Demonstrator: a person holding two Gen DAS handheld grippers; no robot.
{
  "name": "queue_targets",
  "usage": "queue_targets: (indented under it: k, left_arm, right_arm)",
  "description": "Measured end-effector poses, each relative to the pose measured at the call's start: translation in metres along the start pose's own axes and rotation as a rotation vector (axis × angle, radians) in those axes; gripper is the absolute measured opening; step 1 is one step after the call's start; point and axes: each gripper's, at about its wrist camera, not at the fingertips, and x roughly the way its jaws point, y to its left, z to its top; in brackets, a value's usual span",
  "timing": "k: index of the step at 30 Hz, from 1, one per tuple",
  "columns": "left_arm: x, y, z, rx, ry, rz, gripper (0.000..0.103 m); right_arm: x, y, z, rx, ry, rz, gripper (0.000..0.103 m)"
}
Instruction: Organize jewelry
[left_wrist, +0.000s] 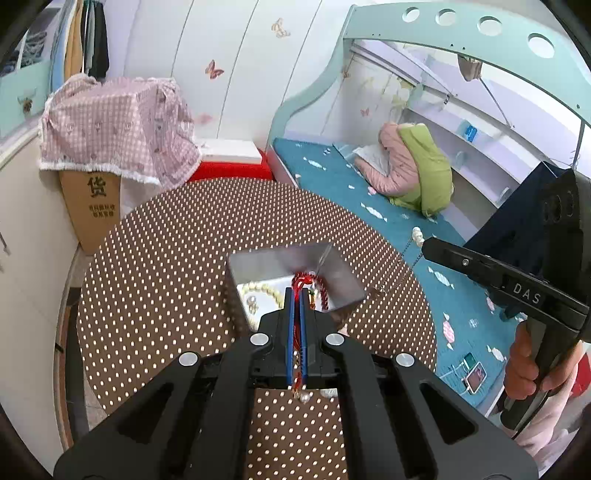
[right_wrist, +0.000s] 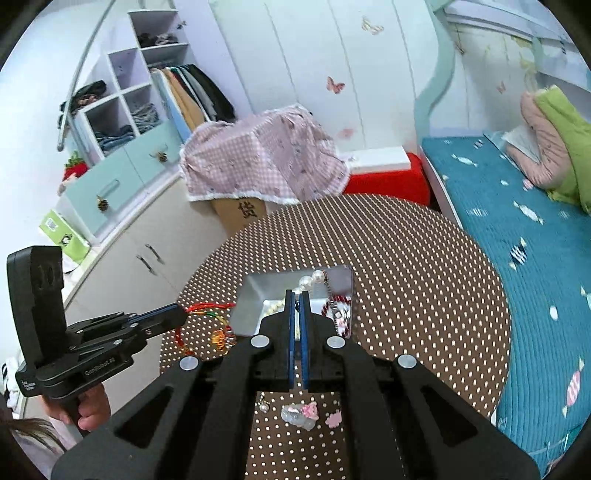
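Right tongs (left_wrist: 424, 245) read "DAS"; carton (left_wrist: 96, 212) "货".

Beyond my dotted surface (left_wrist: 166, 251) I see a cardboard box (left_wrist: 90, 206); the teal bed (left_wrist: 332, 173) is beside it.

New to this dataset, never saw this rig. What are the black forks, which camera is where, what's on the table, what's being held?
No robot: a person holds a black pistol-grip two-finger gripper in each hand. Each picture comes from a fisheye camera on one gripper, looking along its blue-padded fingers.

In the left wrist view, the left gripper is shut on a red cord bracelet. The right gripper dangles a thin silver chain with white pearls.

In the right wrist view, the right gripper is shut.

On the brown dotted round table stands a shiny square metal tin holding beads. Pink hair clips lie nearer the camera.
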Motion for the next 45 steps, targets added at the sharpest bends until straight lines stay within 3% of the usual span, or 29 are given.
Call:
queue_targets:
  k: [7,18,23,32,34,37,39,41,45]
  left_arm:
    - [0.004,-0.016,0.017,0.025,-0.025,0.017,0.002]
    - [0.039,0.001,0.032,-0.039,-0.004,0.055,0.002]
    - [0.055,0.014,0.032,-0.064,0.030,0.096,0.019]
    - [0.066,0.017,0.021,-0.063,0.072,0.105,0.019]
    - [0.065,0.017,0.019,-0.062,0.075,0.104,0.019]
    - [0.062,0.014,0.014,-0.052,0.082,0.111,0.019]
    - [0.060,0.011,0.007,-0.039,0.092,0.111,0.023]
    - [0.056,0.008,-0.004,-0.022,0.102,0.109,0.035]
    - [0.056,0.005,-0.027,-0.006,0.145,0.104,0.035]
  right_arm:
    - [0.001,-0.002,0.016,-0.037,-0.030,0.059,0.001]
    - [0.046,-0.010,0.012,-0.027,0.087,0.124,0.002]
    - [0.053,-0.014,0.008,-0.038,0.113,0.094,0.005]
    - [0.055,-0.028,0.003,-0.007,0.126,0.042,0.031]
    - [0.053,-0.029,0.000,-0.009,0.123,0.027,0.042]
    - [0.050,-0.030,-0.003,-0.013,0.123,0.018,0.045]
    - [0.049,-0.031,-0.006,-0.015,0.125,0.009,0.050]
    - [0.048,-0.031,-0.011,-0.021,0.128,-0.017,0.055]
    - [0.047,-0.037,-0.029,-0.013,0.152,-0.052,0.066]
